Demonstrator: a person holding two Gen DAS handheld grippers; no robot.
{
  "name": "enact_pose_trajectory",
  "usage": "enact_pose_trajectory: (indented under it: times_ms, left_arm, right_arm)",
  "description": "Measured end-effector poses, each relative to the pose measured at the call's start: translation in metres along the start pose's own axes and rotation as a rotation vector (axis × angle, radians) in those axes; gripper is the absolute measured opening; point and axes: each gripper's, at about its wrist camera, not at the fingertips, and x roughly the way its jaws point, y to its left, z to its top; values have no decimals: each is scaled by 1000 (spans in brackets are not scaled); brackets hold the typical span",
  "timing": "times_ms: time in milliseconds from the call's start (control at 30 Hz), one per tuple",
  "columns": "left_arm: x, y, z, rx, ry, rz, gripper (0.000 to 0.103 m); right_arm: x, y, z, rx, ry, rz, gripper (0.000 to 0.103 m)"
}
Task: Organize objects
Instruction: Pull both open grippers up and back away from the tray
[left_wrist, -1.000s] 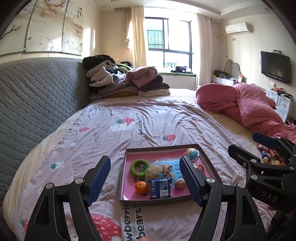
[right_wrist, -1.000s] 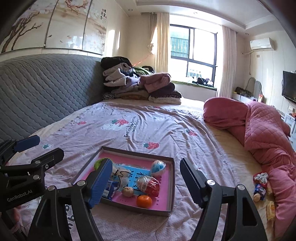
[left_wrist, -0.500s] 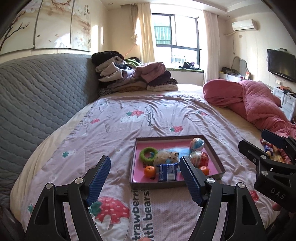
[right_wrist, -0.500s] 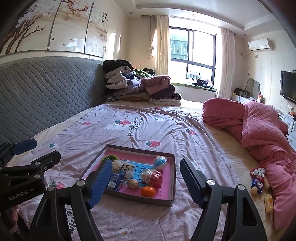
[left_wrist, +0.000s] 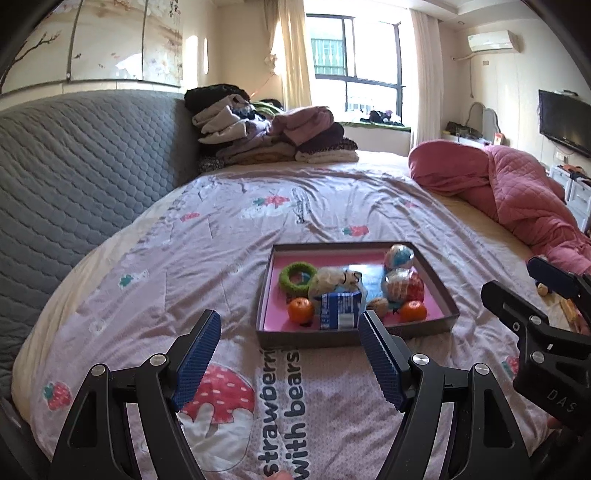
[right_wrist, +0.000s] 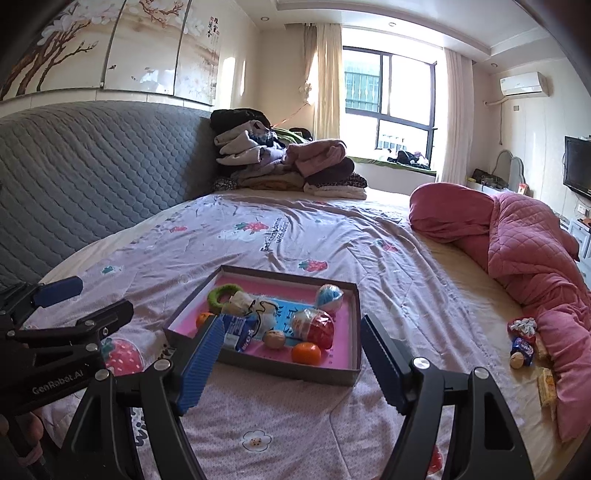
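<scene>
My shallow pink-floored tray (left_wrist: 354, 338) lies flat on the bedspread, holding green ring (left_wrist: 297, 274), two oranges (left_wrist: 300, 309), milk carton (left_wrist: 339, 310), balls (left_wrist: 399, 256).

bed (left_wrist: 207, 254) in strawberry-print cover, shallow tray (left_wrist: 354, 336), folded clothes pile (left_wrist: 273, 136), pink quilt (left_wrist: 517, 192), perhaps snack packets (right_wrist: 524, 343)

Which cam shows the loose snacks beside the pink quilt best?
Right wrist: the loose snacks lie in plain sight beside the pink quilt. Left wrist shows only scraps behind the right gripper.

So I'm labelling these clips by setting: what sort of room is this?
A lived-in bedroom, most likely: a wide bed with a grey quilted headboard, folded clothes piled on it, and a wall TV.
</scene>
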Motion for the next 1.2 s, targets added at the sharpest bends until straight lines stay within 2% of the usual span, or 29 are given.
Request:
enact_pose_trajectory:
  times_ms: [467,1200]
  left_arm:
    - [24,-5,-20,3,33,4,78]
    - [59,-14,-42,-4,78,-19,78]
  right_arm:
    - [30,2,-30,-1,73,-15,75]
    - [54,-6,-60,23,124,-23,75]
